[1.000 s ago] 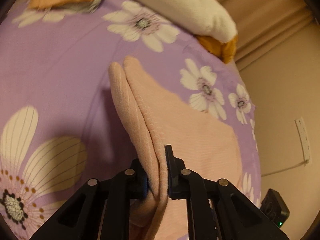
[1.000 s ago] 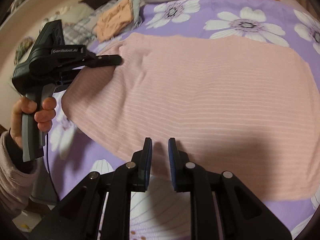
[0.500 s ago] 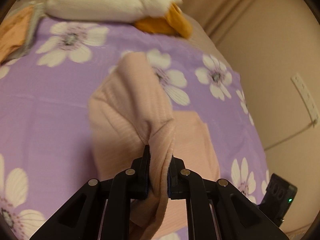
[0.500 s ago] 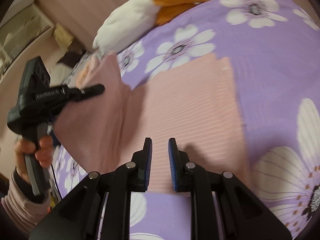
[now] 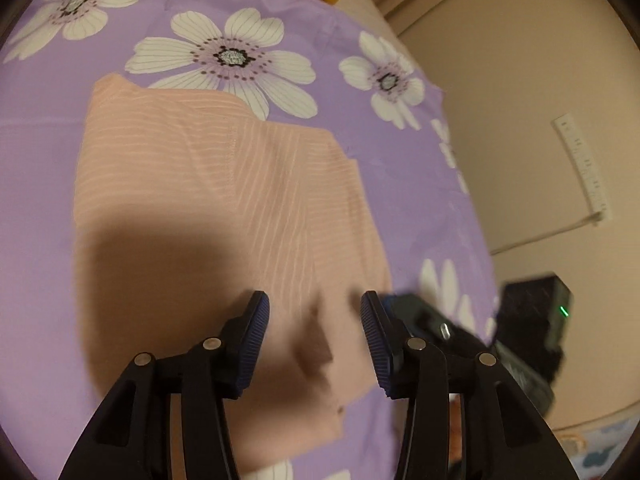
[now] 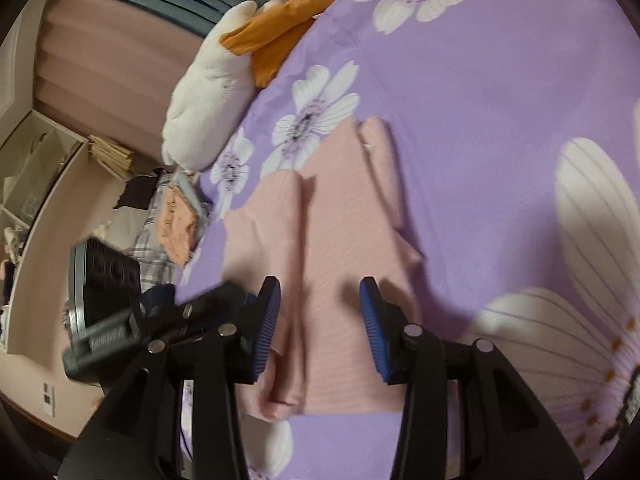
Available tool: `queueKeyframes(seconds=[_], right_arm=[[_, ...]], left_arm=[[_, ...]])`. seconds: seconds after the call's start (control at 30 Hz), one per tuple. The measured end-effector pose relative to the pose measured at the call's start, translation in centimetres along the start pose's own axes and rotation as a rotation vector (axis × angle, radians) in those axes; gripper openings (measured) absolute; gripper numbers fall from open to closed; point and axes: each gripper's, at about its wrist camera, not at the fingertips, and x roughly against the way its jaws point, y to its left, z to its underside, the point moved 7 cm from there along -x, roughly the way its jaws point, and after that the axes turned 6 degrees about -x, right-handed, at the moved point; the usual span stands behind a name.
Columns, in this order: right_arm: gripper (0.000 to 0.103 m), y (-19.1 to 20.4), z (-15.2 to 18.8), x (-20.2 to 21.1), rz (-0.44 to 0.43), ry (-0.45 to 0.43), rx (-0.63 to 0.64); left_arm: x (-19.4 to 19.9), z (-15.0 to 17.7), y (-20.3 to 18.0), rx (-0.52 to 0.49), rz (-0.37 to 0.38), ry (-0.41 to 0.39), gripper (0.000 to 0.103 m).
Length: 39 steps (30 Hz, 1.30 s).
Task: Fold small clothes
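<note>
The pale pink ribbed knit garment [image 5: 224, 200] lies folded over on the purple bedsheet printed with white daisies [image 5: 48, 168], one layer doubled over another with a stitched hem running down the middle of the left wrist view. The left gripper [image 5: 314, 334] hangs just above the cloth's near edge, its jaws opening with nothing between the blue ribbed pads; cloth shows through the gap but lies flat on the bed. The right gripper [image 6: 320, 320] is likewise opening over the same garment [image 6: 340, 240], empty, with a lengthwise crease running toward 12 o'clock from its left pad. In its view the left gripper's black body [image 6: 152, 328] sits at about 9 o'clock, close alongside.

The knit looks light, soft and limp (it will sag from any single pinch and offer no stiffness of its own). It seems grippy rather than slick against the ribbed pads, and not fragile. For a further fold, I judge the best hold to be the two near corners, pinching both layers together so the upper one does not slide off.

A white and orange plush toy [image 6: 224, 80] rests at 11 o'clock in the right wrist view, well apart from the garment.
</note>
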Motion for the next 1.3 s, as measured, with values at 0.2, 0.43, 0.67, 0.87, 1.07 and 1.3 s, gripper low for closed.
queueKeyframes(seconds=[0.2,0.43,0.67,0.87,1.07,1.3], right_arm=[[0.052,1.9,-1.0,-4.2,0.022,0.085,0.084],[0.052,3.2,-2.0,-9.1,0.061,0.142,0.176],[0.01,3.8,-2.7,-11.0,0.112,0.146,0.262],[0.009,5.9,-5.1,-6.1,0.107,-0.014,0.337],[0.01,2.0,-6.7,-3.8,0.214,-0.039,0.313],[0.028,-0.3,-7.0,-5.2,0.109,0.01,0.198]], left_arm=[[4.8,1.8,4.5,0.067,-0.048,-0.102,0.045],[6.7,3.4,8.3,0.162,-0.058,-0.132,0.045],[6.7,3.9,9.3,0.202,-0.041,-0.132,0.045],[6.8,3.9,8.5,0.167,-0.036,-0.132,0.045],[5.6,2.6,6.0,0.101,-0.027,-0.127,0.045],[2.8,1.2,1.6,-0.016,0.003,-0.109,0.045]])
